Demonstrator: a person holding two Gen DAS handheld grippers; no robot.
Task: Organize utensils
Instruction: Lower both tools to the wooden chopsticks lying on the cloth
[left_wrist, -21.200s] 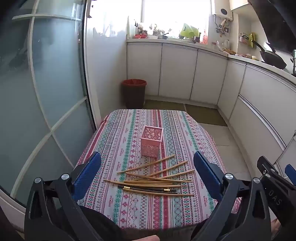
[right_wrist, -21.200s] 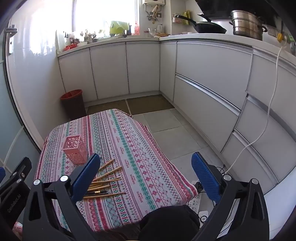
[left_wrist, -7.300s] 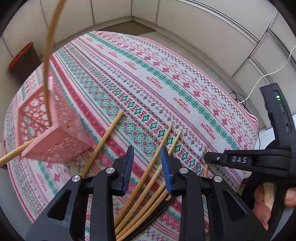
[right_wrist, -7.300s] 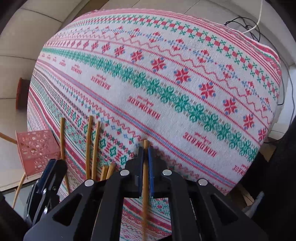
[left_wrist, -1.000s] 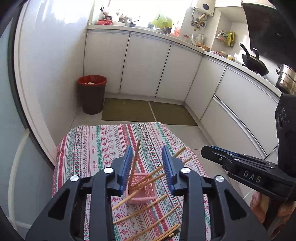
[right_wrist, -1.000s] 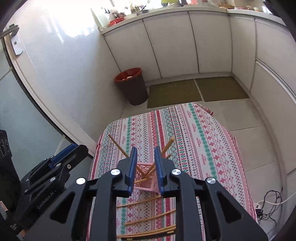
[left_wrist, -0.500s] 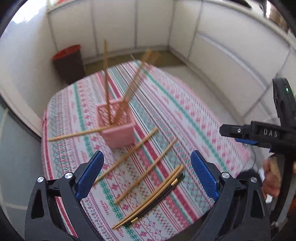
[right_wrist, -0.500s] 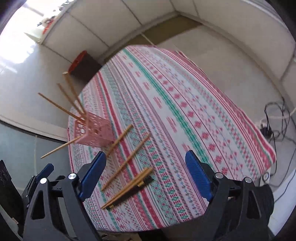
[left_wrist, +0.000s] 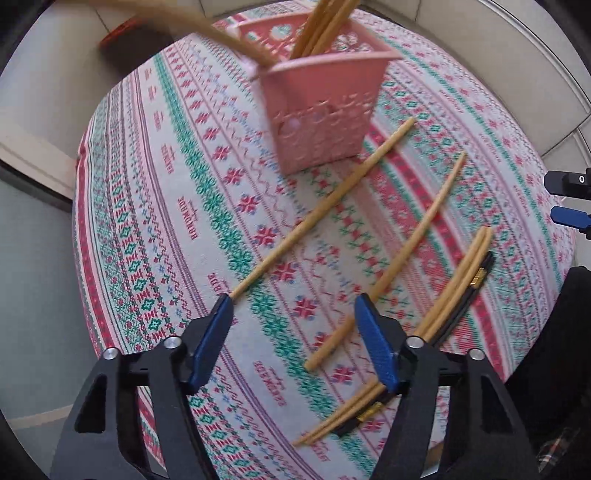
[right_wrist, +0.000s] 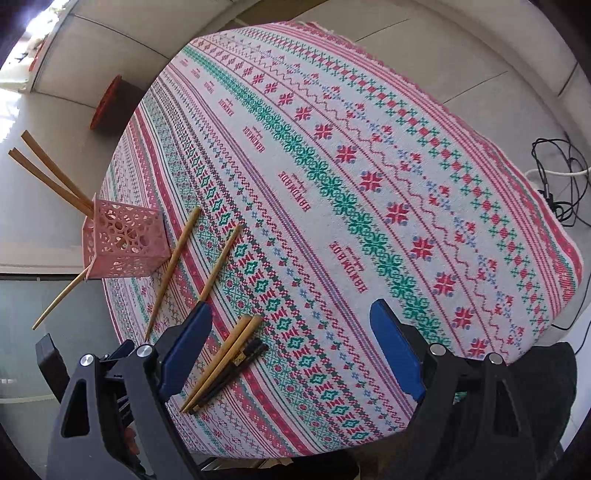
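Observation:
A pink lattice basket (left_wrist: 321, 122) (right_wrist: 125, 243) stands on the patterned tablecloth with several wooden chopsticks leaning in it. Two loose wooden chopsticks (left_wrist: 321, 210) (left_wrist: 417, 236) lie in front of it. A bundle of light and dark chopsticks (left_wrist: 458, 284) (right_wrist: 229, 362) lies nearer the table's edge. My left gripper (left_wrist: 293, 306) points down over the two loose sticks. Its jaws are closing and the pads touch nothing; the second stick's near end lies between the fingers. My right gripper (right_wrist: 291, 310) stands open above the bundle, whose far tips lie by its left finger (right_wrist: 192, 339).
The tablecloth (right_wrist: 369, 184) drapes over a small table with floor all around. A red-rimmed bin (right_wrist: 110, 99) stands past the far side. Cables (right_wrist: 554, 177) lie on the floor to the right. White cabinets curve round the room.
Both grippers came down from high above the basket to just over the loose chopsticks. Both opened wide from nearly shut; the left has since narrowed. The stick in the left jaws is gone.

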